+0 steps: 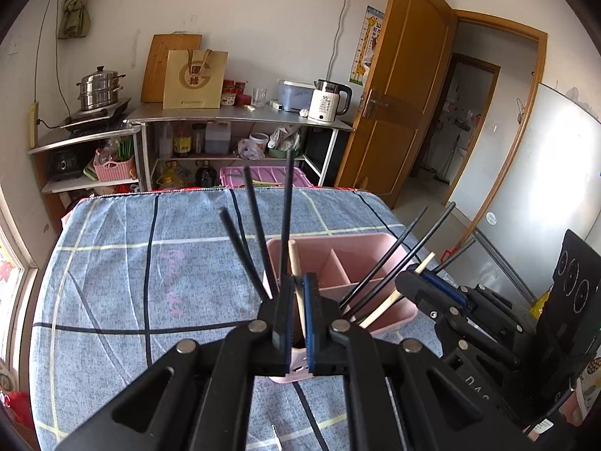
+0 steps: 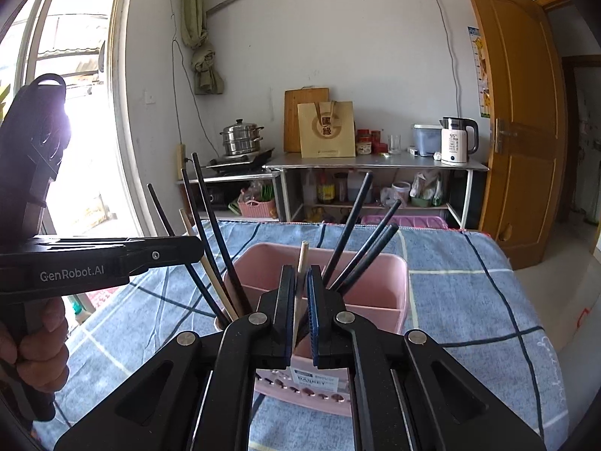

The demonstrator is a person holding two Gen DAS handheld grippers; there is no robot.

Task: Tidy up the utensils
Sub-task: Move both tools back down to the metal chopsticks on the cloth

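Far L in the right wrist view: my L hand (image 2: 41,353) wrapped round the handle of the left gripper (image 1: 298,300). Table under it all wears a blue checked cloth (image 1: 150,282).

Next, black chopsticks (image 1: 259,233), 3 of them, stand fanned out in the L end of the pink caddy (image 1: 360,248), tips up and leaning apart.

L gripper sits right over that same end, pointing fwd & down. Jaws nearly closed, pinching a pale chopstick (image 1: 294,259) betw the blue pads. Its top pokes up past the fingertips, lower part runs down into the caddy beside the black ones.

Caddy is mid-table, long side across, w/ dividers inside. Centre compartments look bare as far as I can see.

R end: other black chopsticks (image 2: 360,248), 3 again, lean out to the R from the near R compartment.

The right gripper (image 2: 300,293) is over that end. Jaws at a narrow slit, w/ a second pale chopstick (image 2: 303,255) standing in the gap. It's thinner than the slit, so the pads don't look clamped on it. The bottom end is hidden behind the fingers.
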